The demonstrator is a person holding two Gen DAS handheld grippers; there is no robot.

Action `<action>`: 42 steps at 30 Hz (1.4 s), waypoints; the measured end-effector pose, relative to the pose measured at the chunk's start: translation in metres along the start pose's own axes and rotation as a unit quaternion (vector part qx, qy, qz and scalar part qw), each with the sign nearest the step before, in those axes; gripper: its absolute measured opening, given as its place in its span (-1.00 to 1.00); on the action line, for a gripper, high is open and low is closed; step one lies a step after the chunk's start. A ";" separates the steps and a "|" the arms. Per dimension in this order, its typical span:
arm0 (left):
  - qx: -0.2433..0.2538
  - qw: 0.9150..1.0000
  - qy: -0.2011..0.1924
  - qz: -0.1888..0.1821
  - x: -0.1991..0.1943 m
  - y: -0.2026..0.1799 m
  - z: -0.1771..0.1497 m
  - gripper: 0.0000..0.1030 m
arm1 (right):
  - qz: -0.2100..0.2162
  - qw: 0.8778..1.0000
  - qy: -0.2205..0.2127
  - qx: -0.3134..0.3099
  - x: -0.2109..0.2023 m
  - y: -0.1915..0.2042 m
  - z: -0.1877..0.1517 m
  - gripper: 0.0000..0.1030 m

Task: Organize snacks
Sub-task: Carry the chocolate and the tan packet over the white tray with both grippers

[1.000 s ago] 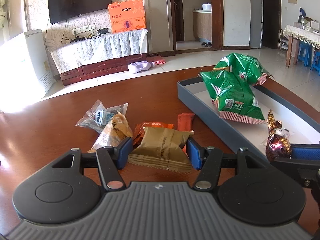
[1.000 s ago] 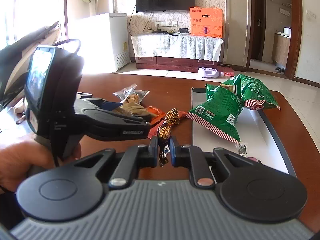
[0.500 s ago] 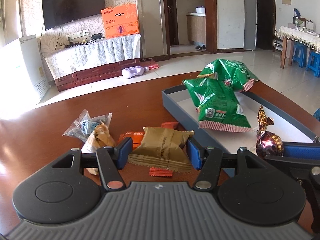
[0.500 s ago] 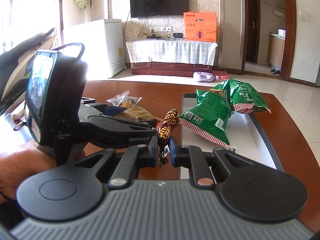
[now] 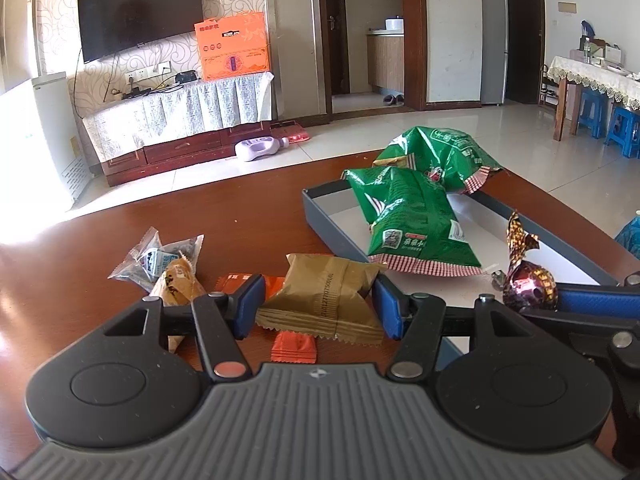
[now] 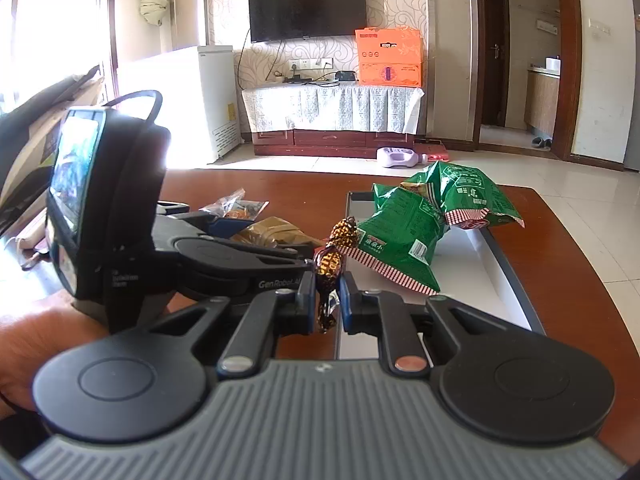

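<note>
My left gripper is shut on a tan snack packet and holds it above the brown table, beside the near left edge of the grey tray. My right gripper is shut on a foil-wrapped chocolate, also seen in the left wrist view, at the tray's near end. Two green snack bags lie in the tray; they also show in the right wrist view. The tan packet shows partly behind the left gripper's body in the right wrist view.
Loose snacks lie on the table left of the tray: a clear packet, a beige packet and orange sachets. The left gripper's body and the hand holding it fill the left of the right wrist view. The table's far edge is beyond the tray.
Both grippers have moved right toward the tray with their snacks held. The tray and green bags now sit closer and more central in both views.
</note>
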State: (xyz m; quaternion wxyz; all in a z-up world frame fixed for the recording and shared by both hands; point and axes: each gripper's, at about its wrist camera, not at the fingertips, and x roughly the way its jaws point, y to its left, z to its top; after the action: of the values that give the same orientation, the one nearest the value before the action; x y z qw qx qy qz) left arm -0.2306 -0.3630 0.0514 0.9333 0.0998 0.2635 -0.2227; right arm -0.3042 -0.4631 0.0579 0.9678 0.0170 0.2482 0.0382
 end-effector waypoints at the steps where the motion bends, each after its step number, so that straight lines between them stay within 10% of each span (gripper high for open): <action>1: 0.000 1.000 0.000 -0.001 0.000 -0.001 0.001 0.25 | -0.001 1.000 0.000 0.001 0.000 0.000 0.000 -0.71; 42: 0.010 0.998 -0.008 -0.056 0.024 -0.059 0.016 0.26 | -0.063 0.996 -0.016 0.059 -0.023 -0.045 -0.006 -0.71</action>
State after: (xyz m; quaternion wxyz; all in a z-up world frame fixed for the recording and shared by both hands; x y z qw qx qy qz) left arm -0.2325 -0.4283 0.0475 0.9205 0.0920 0.2591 -0.2777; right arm -0.3245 -0.5100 0.0617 0.9694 0.0593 0.2353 -0.0374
